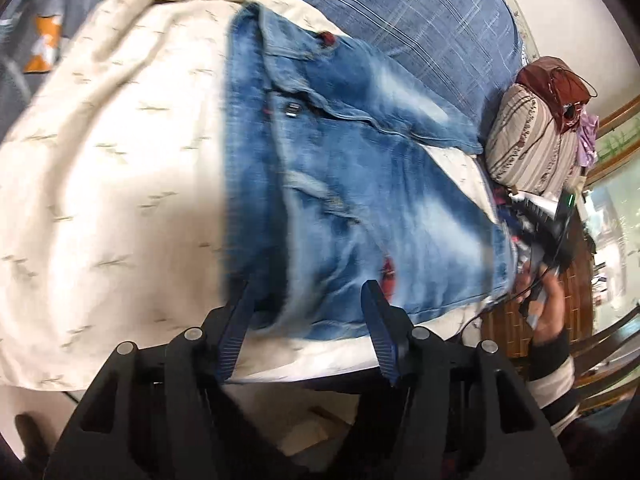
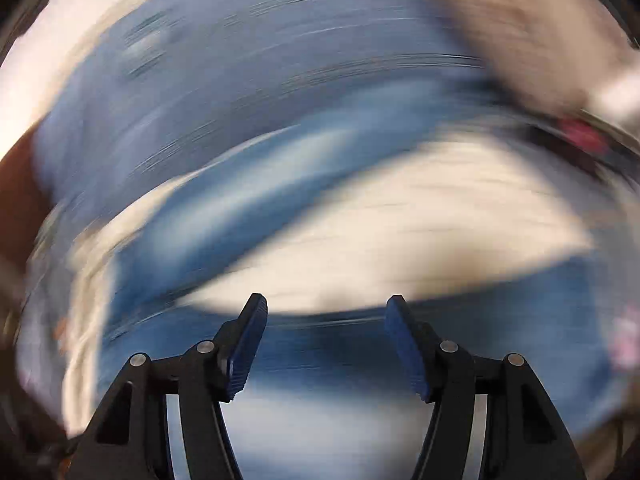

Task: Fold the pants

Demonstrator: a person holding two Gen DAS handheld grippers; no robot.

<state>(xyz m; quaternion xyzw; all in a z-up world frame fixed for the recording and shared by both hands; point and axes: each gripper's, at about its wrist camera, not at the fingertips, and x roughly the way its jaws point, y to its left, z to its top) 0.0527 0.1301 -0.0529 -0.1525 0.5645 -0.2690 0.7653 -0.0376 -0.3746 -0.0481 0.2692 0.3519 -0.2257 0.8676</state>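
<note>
Cream bedspread point(image 1: 112, 160), blue checked pillow point(image 1: 420, 20), striped cushion point(image 1: 532, 152).

Folded jeans point(image 1: 340, 184) on cream-sheeted bed point(image 1: 112, 152).

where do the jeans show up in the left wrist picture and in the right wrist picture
Left wrist: the jeans lie folded across the middle, just beyond the open left gripper.
Right wrist: heavily blurred; blue streaks across the frame are probably the jeans.
Shared landmark: the cream bedspread beneath them.
</note>
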